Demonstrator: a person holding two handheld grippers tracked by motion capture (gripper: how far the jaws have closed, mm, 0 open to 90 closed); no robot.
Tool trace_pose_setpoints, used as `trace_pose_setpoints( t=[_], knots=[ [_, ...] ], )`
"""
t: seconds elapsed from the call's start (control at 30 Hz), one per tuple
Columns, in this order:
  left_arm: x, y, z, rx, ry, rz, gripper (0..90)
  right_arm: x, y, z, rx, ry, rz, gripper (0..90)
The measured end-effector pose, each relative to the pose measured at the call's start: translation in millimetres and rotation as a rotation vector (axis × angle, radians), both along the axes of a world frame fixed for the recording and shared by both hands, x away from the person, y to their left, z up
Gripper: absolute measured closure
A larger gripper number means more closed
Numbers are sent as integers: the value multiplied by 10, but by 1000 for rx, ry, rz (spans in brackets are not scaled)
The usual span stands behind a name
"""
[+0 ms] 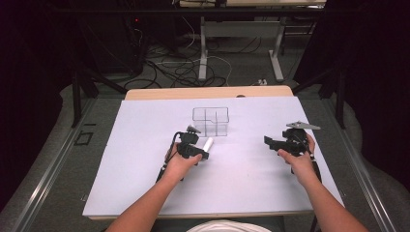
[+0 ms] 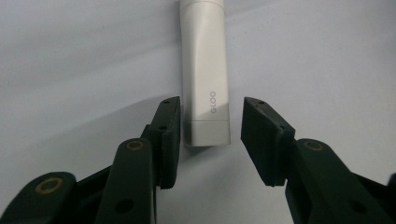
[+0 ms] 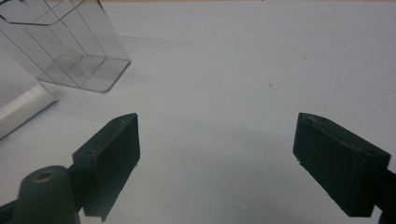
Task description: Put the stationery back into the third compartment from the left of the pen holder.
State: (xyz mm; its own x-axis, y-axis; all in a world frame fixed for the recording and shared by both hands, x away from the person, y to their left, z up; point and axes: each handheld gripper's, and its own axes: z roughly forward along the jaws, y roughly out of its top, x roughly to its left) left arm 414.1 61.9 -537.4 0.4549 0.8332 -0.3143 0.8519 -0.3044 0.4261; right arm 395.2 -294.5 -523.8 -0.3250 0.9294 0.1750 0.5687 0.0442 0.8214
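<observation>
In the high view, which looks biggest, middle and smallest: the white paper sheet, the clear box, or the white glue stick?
1. White paper sheet, by far the largest.
2. Clear box.
3. White glue stick, smallest, partly behind the left gripper.

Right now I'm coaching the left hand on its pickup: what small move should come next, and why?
Probably close the left gripper a little further. The white glue stick lies on the white sheet with its near end between the jaws; one pad sits close beside it, the other stands off with a visible gap, so nothing is gripped yet.
</observation>
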Motion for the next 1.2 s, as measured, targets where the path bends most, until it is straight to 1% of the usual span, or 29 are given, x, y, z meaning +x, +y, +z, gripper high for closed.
trace_pose_setpoints(
  t=[0.1,0.23,0.3,0.43,0.67,1.03,1.2],
  knots=[
    [-5,-12,1,19,-8,7,626,1,1,-2,-2,-2,2,141],
    [-15,-21,5,28,-6,20,670,0,5,-1,-1,0,5,141],
    [-18,-34,6,32,-5,31,679,0,7,-2,0,1,3,141],
    [-6,-31,9,21,11,48,686,3,10,-5,1,3,3,141],
    [-7,-28,23,17,10,64,704,4,15,-7,-1,0,3,141],
    [-11,-30,26,21,0,52,709,5,13,-10,-6,-2,9,141],
    [-20,-29,39,17,-14,44,710,6,14,-13,-4,-1,10,141]
  ],
)
